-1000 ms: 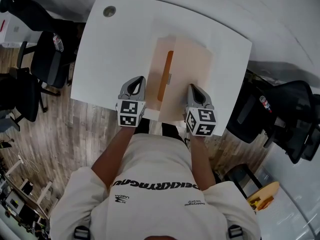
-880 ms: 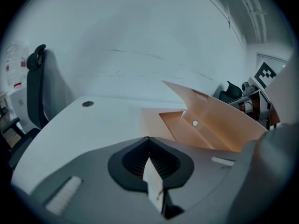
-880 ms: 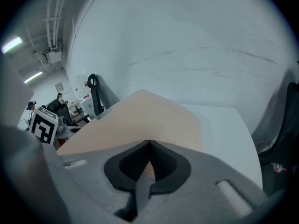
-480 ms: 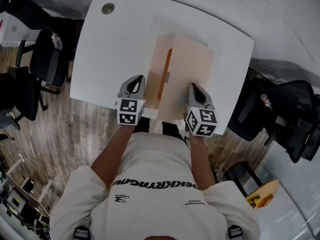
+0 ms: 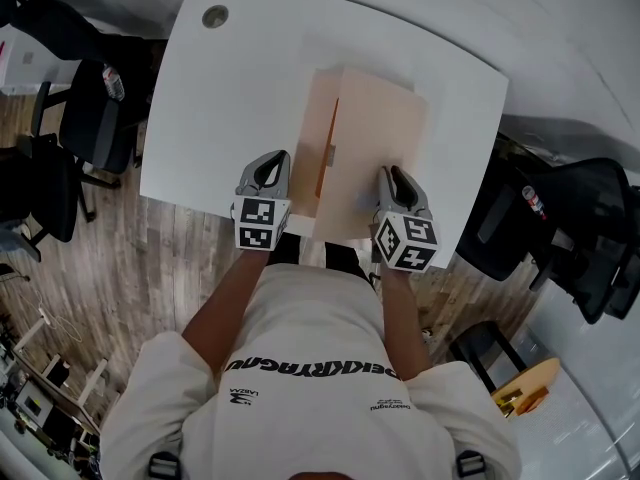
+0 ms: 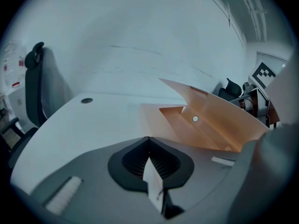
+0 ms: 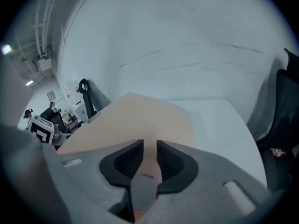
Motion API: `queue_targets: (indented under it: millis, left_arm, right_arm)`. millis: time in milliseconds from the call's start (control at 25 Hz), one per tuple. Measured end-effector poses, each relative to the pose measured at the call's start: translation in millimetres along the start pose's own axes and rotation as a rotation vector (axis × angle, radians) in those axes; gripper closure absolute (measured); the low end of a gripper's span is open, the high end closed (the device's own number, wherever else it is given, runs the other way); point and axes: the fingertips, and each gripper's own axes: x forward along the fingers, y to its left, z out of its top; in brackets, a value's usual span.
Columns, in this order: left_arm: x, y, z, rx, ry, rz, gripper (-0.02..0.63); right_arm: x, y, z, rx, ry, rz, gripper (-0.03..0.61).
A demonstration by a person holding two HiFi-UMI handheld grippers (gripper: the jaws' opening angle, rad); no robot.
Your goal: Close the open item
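A peach folder (image 5: pixel 372 138) lies on the white table (image 5: pixel 220 118), its right cover raised and tilted over the left half. In the left gripper view the folder (image 6: pixel 212 125) still gapes, showing its inside pocket. My left gripper (image 5: pixel 274 160) sits at the folder's near left edge, its jaws (image 6: pixel 148 140) together on a thin white sheet. My right gripper (image 5: pixel 391 175) is at the near edge of the raised cover (image 7: pixel 135 120). Its jaws (image 7: pixel 149 143) have just been opening, and the cover's edge stands in the gap between them without being pressed.
A round cable hole (image 5: pixel 215 15) is in the table's far left corner. Black office chairs stand off the left side (image 5: pixel 90 118) and the right side (image 5: pixel 560 238). The person's body is against the near table edge.
The folder's right cover has swung further left, hiding most of the orange strip inside. The right gripper's jaws have parted. The left gripper has stayed put.
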Motion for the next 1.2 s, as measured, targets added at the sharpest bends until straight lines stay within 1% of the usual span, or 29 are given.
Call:
queue_targets:
  millis: [120,360,560,920,1200]
  left_arm:
    - [-0.6,0.3,-1.8,-0.003,0.0,-0.001,0.614]
    - [0.1,-0.9,-1.5,-0.006,-0.002,0.0,0.614]
    - [0.9,0.5,-10.4,-0.015,0.017,-0.001,0.614]
    - [6.6,2.1,-21.6,-0.051,0.049,-0.014,0.614]
    - [8.9,-2.3,-26.7,-0.063,0.063,-0.033,0.614]
  right_arm:
    - [-0.6,0.5,-3.6,0.016,0.01,0.005,0.494]
    - [-0.3,1.0,-12.3,0.08,0.028,0.028,0.483]
    - [-0.5,3.2,-21.0,0.144,0.045,0.053,0.476]
    - [4.3,12.5,-24.1,0.134,0.064,0.077,0.459]
    - [7.5,17.9,-28.5,0.12,0.085,0.084,0.457]
